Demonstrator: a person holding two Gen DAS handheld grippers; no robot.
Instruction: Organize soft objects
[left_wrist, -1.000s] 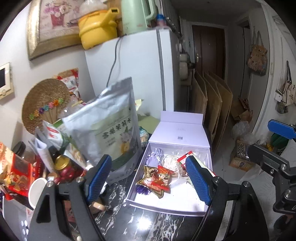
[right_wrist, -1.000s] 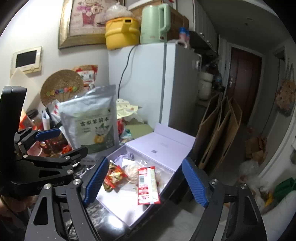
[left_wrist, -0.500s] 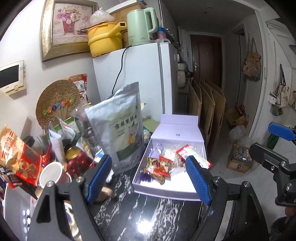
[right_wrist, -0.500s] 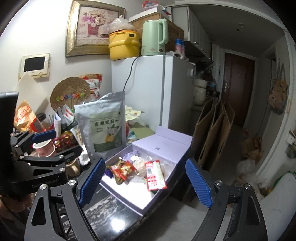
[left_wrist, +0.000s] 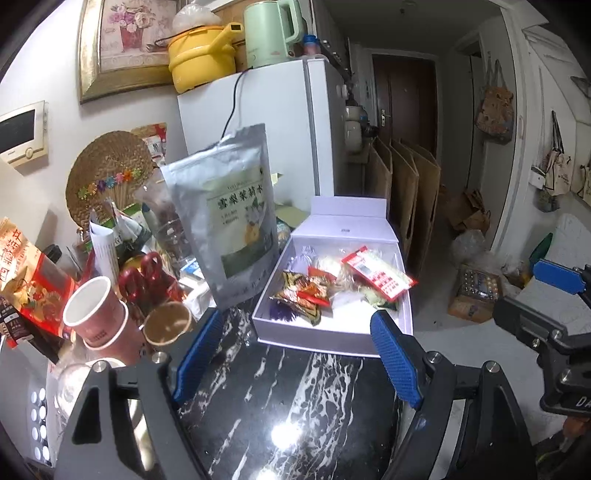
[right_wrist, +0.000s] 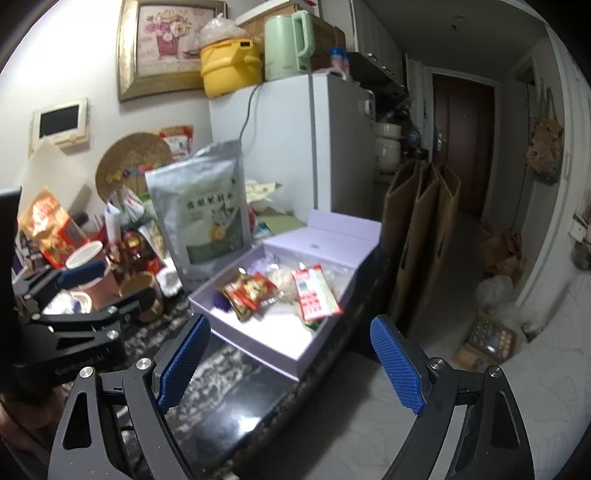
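An open lavender box (left_wrist: 317, 334) (right_wrist: 258, 354) sits on the black marble counter (left_wrist: 295, 406). It holds several soft packets: a red-and-white snack packet (left_wrist: 376, 273) (right_wrist: 314, 293), a colourful foil packet (left_wrist: 301, 291) (right_wrist: 249, 293), a white pouch (left_wrist: 327, 264) and a purple tuft (left_wrist: 280, 312). My left gripper (left_wrist: 295, 360) is open and empty, held back from the box's near edge. My right gripper (right_wrist: 291, 363) is open and empty, to the right of the left one, also short of the box.
A tall silver pouch (left_wrist: 229, 218) stands left of the box. Paper cups (left_wrist: 99, 317), red scissors (left_wrist: 144, 273), jars and snack bags crowd the left. A white fridge (left_wrist: 280, 129) stands behind. Cardboard sheets (left_wrist: 406, 206) lean past the counter's right edge.
Both grippers have pulled back and risen away from the box, so more of the counter and the left clutter shows. Both stay open and empty.
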